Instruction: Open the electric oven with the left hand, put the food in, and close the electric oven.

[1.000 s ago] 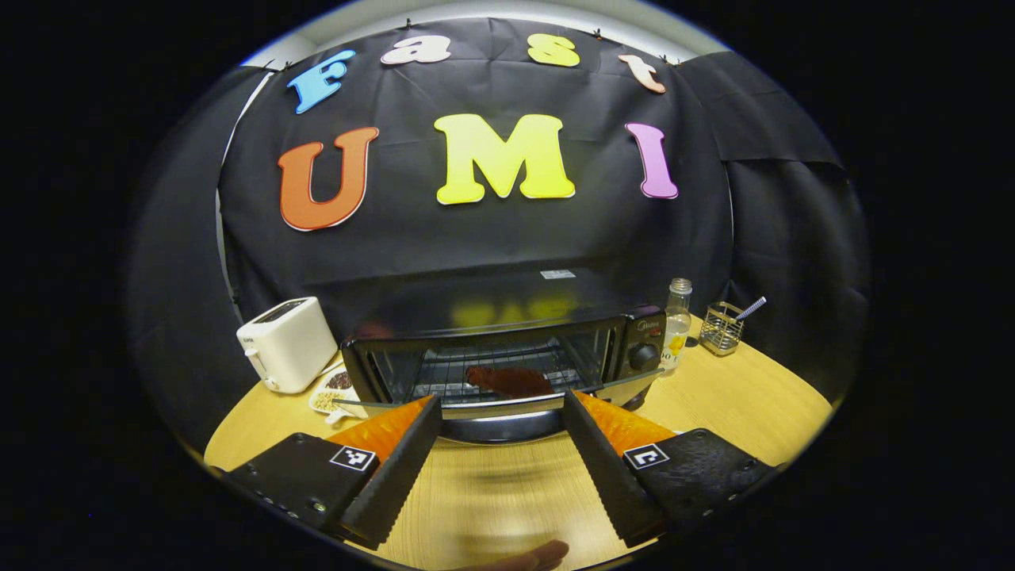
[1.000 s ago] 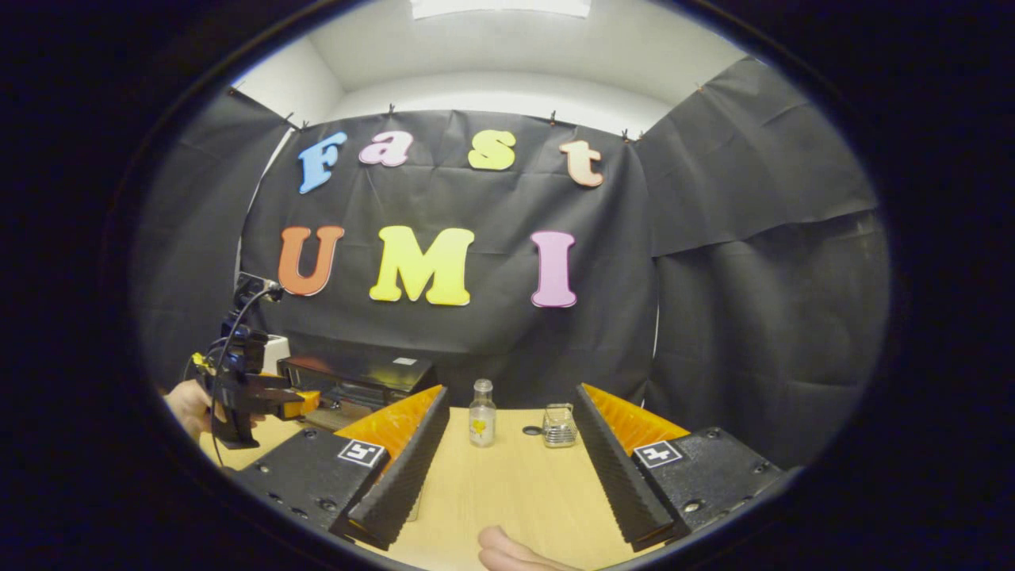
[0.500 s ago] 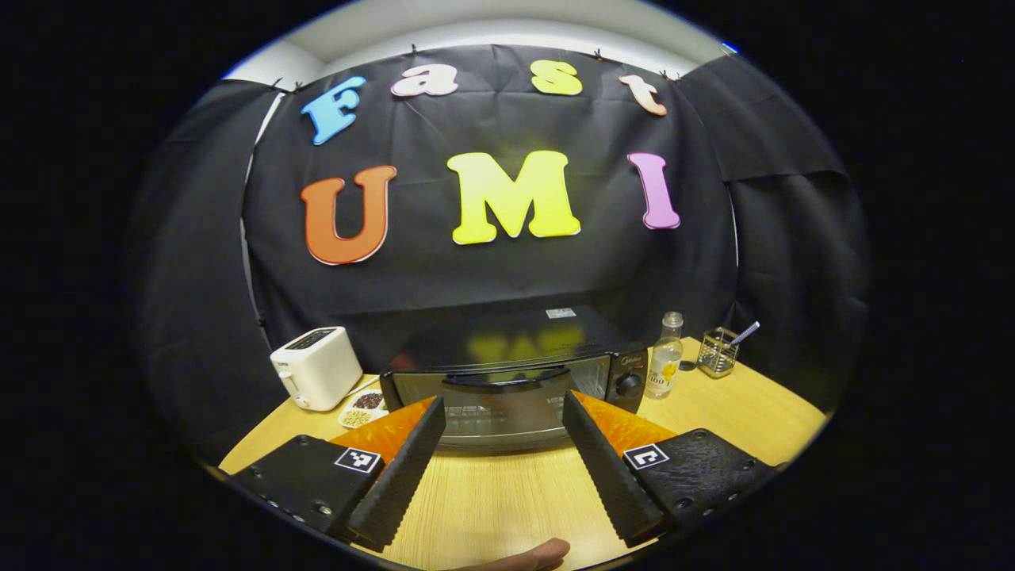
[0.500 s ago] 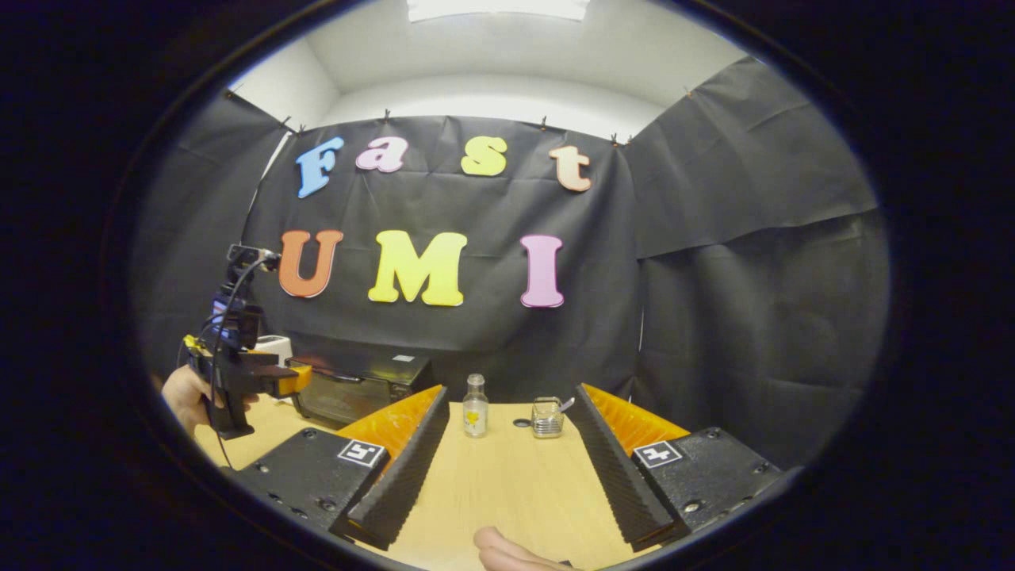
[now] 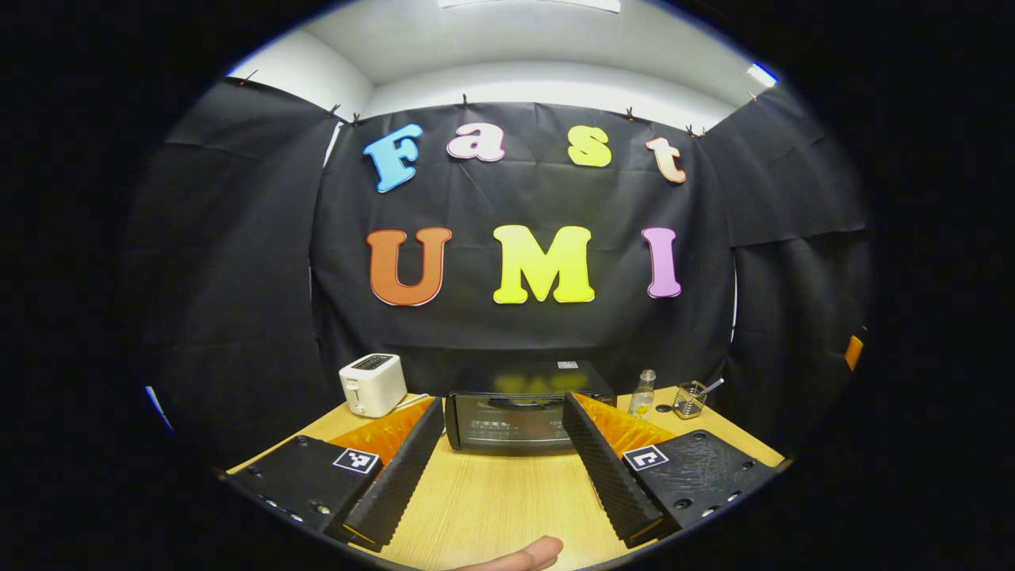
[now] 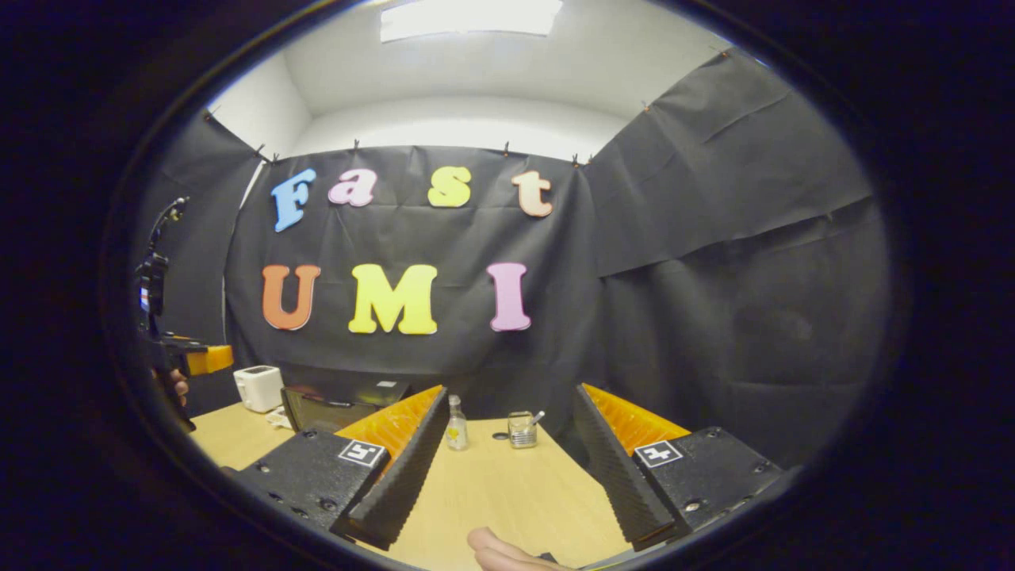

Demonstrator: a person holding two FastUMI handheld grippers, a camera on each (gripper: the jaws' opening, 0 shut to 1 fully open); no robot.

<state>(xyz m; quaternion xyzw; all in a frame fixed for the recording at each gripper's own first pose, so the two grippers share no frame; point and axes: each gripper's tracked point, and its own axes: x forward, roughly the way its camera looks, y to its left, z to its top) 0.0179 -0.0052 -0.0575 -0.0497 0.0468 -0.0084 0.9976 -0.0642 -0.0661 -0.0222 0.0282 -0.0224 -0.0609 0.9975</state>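
The electric oven (image 5: 515,412) sits toward the back of the wooden counter (image 5: 507,500), against the black cloth wall, and its glass door stands upright and shut. I cannot make out the food through the dark glass, so whether it lies inside is a judgement: with the door closed and both tools held away, the job looks finished or very nearly so.

The left gripper (image 5: 499,468) hangs in front of the oven, well apart from the door, its fingers spread wide with nothing between them. From its own view the oven sits squarely between the two fingers, which suits a hand that works the door head-on.

The right gripper (image 6: 507,476) is held off to the oven's right, fingers likewise spread and empty, pointing at bare counter. Held there it is out of the door's way, which fits a task that gives the door to the left hand.

Left of the oven stands a white toaster (image 5: 373,384); to its right, close by, a small clear bottle (image 5: 643,393), and beyond that a wire holder (image 5: 688,400) with a utensil in it. All sit clear of the door.
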